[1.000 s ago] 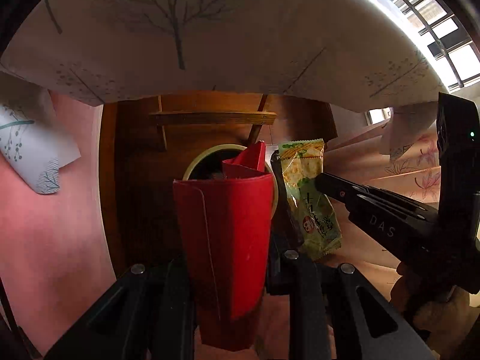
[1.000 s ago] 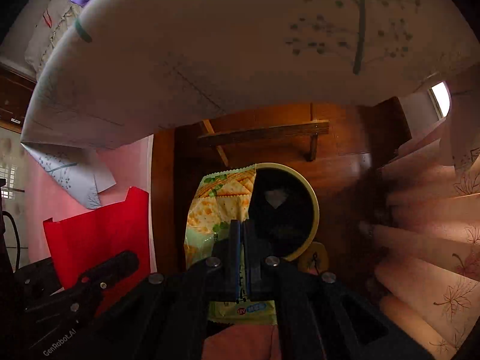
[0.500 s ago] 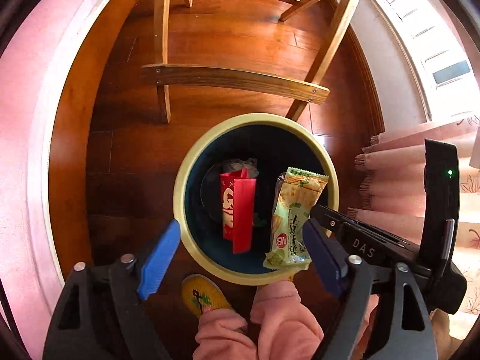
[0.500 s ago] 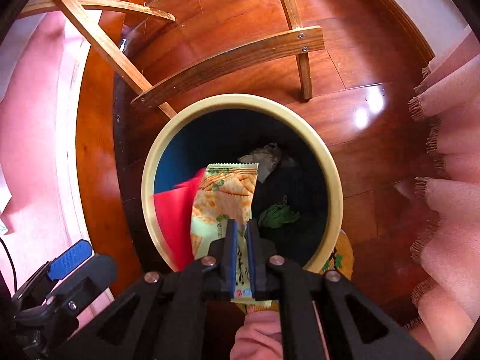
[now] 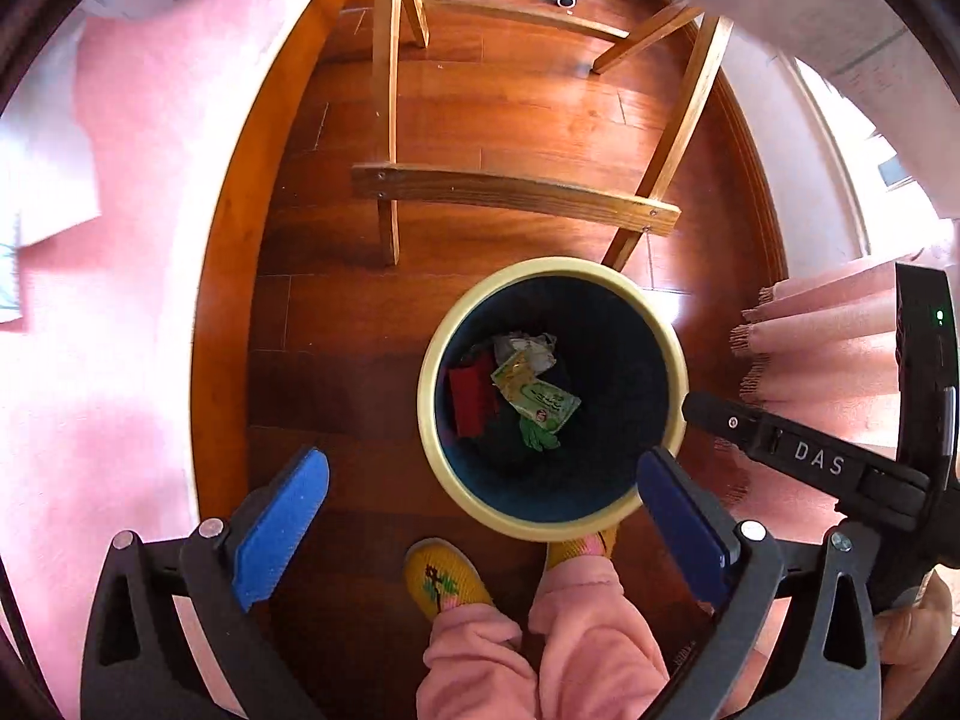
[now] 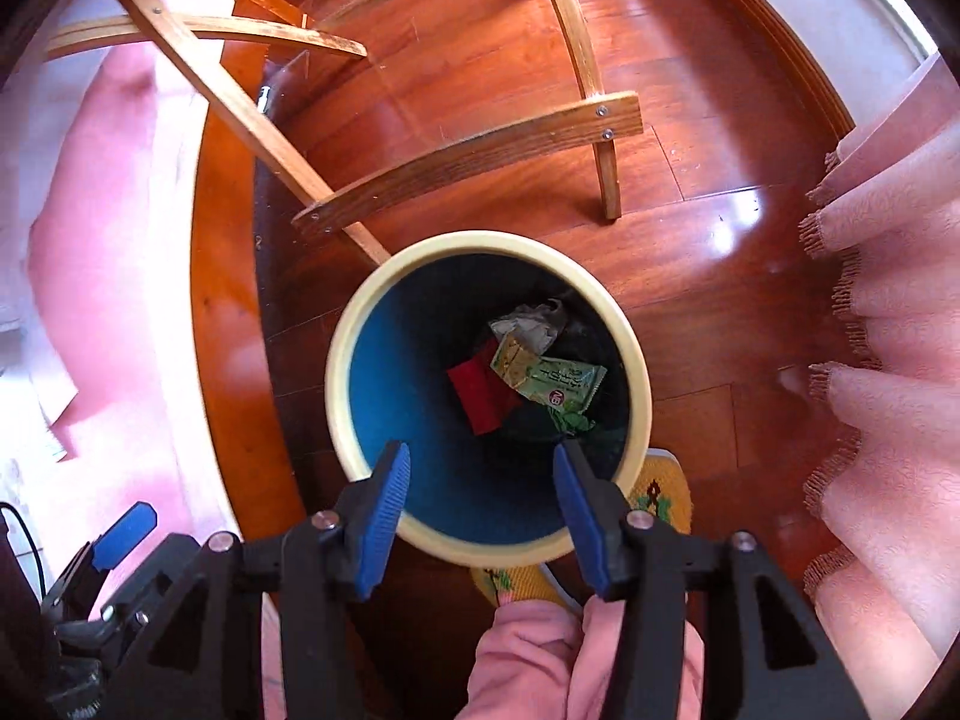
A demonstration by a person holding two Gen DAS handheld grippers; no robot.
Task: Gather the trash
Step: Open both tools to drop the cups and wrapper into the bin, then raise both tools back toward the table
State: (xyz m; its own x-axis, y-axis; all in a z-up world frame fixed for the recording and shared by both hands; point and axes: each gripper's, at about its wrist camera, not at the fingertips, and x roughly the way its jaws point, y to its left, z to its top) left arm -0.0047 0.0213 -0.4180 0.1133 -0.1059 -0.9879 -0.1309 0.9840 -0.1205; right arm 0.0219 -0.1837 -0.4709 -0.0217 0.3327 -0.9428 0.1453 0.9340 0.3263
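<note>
The bin (image 5: 433,360) is round, with a cream rim and a dark blue inside, and stands upright on the wood floor. At its bottom lies the trash: a red box (image 5: 470,397) lying flat, a green cracker packet (image 5: 536,396) lying partly over the box's edge, a crumpled grey-white wrapper (image 5: 528,343) just behind them, and a small green scrap (image 5: 536,432) beside the packet.

"DAS" in pale letters on the black right tool (image 5: 804,456), seen from the left wrist view
</note>
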